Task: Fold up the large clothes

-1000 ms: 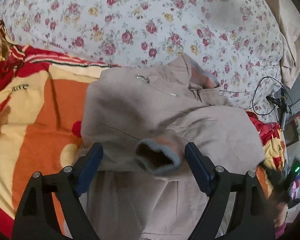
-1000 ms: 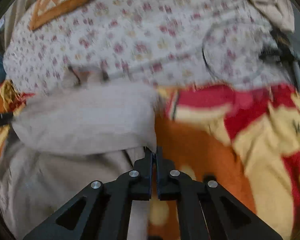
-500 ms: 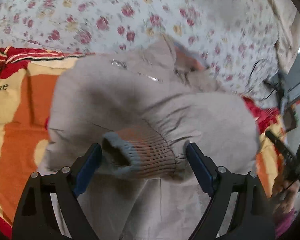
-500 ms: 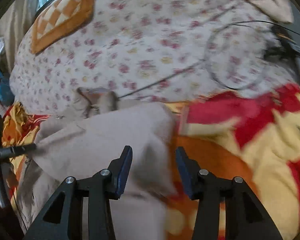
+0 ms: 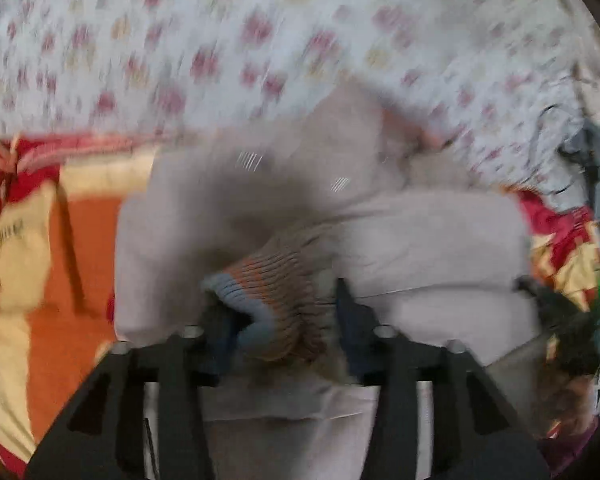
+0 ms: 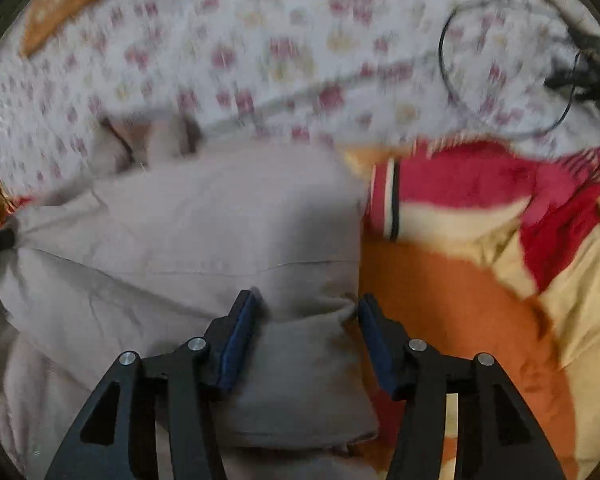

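Note:
A beige zip jacket [image 5: 420,232] lies on the bed with a sleeve folded across its front. In the left wrist view its ribbed orange and grey cuff [image 5: 272,280] fills the gap of my left gripper [image 5: 282,316]. The jaws are closing, and both pads touch the cuff. In the right wrist view the jacket [image 6: 204,220] shows its right-hand folded edge. My right gripper [image 6: 306,320] straddles that edge with a bunch of beige cloth between the jaws. They are opening, and the pads do not press the cloth.
An orange, yellow and red blanket [image 6: 440,300] lies under the jacket and shows on its left in the left wrist view [image 5: 72,264]. A white floral quilt [image 6: 260,40] lies behind it. A black cable [image 6: 452,92] loops at the far right.
The left gripper moved onto the cuff and narrowed around it. The right gripper went from shut to open and came down over the jacket's folded edge.

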